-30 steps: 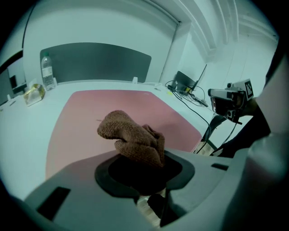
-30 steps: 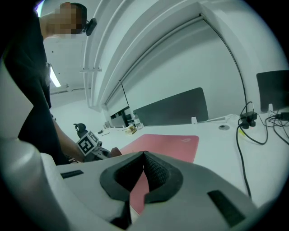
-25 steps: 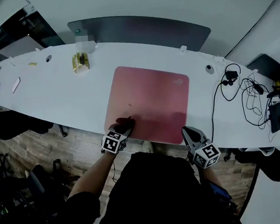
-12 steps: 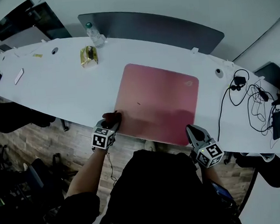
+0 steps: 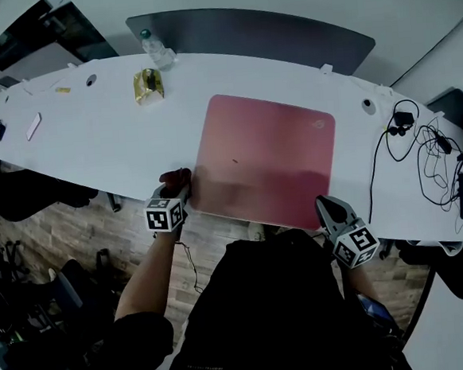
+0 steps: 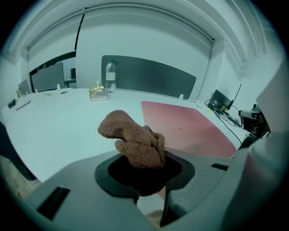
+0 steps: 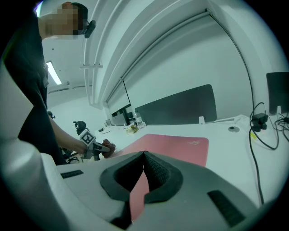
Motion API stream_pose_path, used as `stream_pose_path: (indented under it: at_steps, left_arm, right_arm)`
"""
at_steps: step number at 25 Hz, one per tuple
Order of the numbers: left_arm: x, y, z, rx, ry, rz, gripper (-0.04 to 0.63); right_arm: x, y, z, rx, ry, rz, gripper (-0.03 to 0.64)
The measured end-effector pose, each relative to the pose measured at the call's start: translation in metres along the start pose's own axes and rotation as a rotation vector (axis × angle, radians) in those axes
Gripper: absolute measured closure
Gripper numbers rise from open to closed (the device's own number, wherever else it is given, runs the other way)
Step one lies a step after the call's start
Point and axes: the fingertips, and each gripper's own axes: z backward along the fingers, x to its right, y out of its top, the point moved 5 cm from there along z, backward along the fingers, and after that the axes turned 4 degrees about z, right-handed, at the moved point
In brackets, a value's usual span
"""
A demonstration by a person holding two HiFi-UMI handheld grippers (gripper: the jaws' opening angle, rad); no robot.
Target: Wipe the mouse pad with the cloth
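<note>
Long white desk (image 5: 92,135) carrying everything; pink mouse pad (image 5: 265,157) laid flat by the near edge, within reach of both arms; right gripper (image 5: 330,207) at the pad's near right corner, jaws pressed together on nothing, likely there to steady the pad against sliding; left gripper (image 5: 179,189) just off the pad's near left corner, over bare desk, clamped on the brown knitted cloth (image 6: 133,137); cloth bunched and poking forward past the jaws, so offering a soft wad for wiping.
</note>
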Motion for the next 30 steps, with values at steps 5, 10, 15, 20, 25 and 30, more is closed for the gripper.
stream_pose_path:
  at_steps: [5,10,15,20,25,30]
  left_arm:
    - [-0.001,0.020,-0.013,0.011,0.021,-0.022,0.463]
    - [0.010,0.020,-0.033,-0.034,0.043,-0.040,0.463]
    - [0.029,0.018,-0.038,-0.067,0.047,-0.076,0.464]
    - [0.046,0.016,-0.038,-0.099,0.039,-0.129,0.465]
    - [0.093,0.009,-0.046,-0.106,-0.023,-0.197,0.465]
    - [0.131,0.004,-0.055,-0.115,-0.078,-0.238,0.465]
  right_arm:
    - [0.001,0.005,-0.001,0.009,-0.006,0.004,0.592]
    - [0.012,0.005,0.003,0.012,-0.029,-0.007,0.592]
    - [0.022,-0.003,0.011,0.010,-0.049,-0.034,0.592]
    - [0.029,-0.006,0.011,0.018,-0.046,-0.045,0.592]
    - [0.039,-0.001,0.015,0.036,-0.041,-0.047,0.592]
    - [0.049,0.001,0.024,0.045,-0.052,-0.050,0.592]
